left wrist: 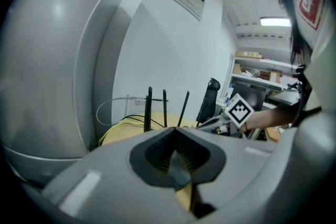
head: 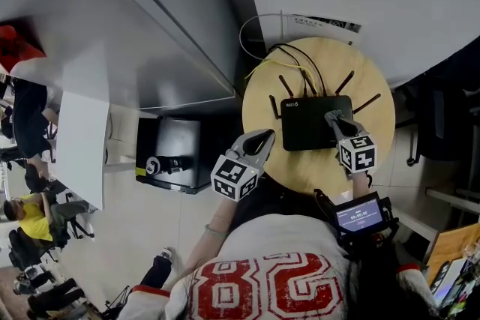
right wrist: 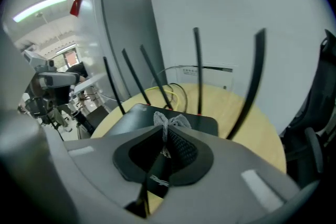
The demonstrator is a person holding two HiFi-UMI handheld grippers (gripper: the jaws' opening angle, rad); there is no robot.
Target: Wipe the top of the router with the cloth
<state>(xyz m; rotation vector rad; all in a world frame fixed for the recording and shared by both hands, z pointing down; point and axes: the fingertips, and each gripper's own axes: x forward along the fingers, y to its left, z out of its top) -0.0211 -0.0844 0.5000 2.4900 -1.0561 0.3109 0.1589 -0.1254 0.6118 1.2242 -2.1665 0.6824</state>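
Router: the flat black router (head: 304, 124) lies near the middle of the round pale wooden counter (head: 375, 154), its top bare apart from the cloth at its right end.
Cloth: a small crumpled grey cloth (right wrist: 169, 122) sits bunched at the tip of the right tool, over the router's right part; whether it presses on the top cannot be told.
Right tool: the right tool (right wrist: 164, 134) is pressed together on the cloth and points down at the router's right end.
Left tool: the left tool (left wrist: 176, 131) has its jaws pressed together with nothing between them. It hangs at the counter's left edge, just beside the router and not touching it.
Antennas: thin black antennas (right wrist: 198, 71) stand up along the router's back and sides, close round the right tool.
Cables: black cables (head: 300, 56) and a yellow cable (head: 259, 70) run off the back of the router across the counter.
Surroundings: a white cable loop (head: 251, 30) lies against the grey wall behind. A black box (head: 169, 154) stands on the floor to the left, and a black office chair (head: 442, 116) is on the right.
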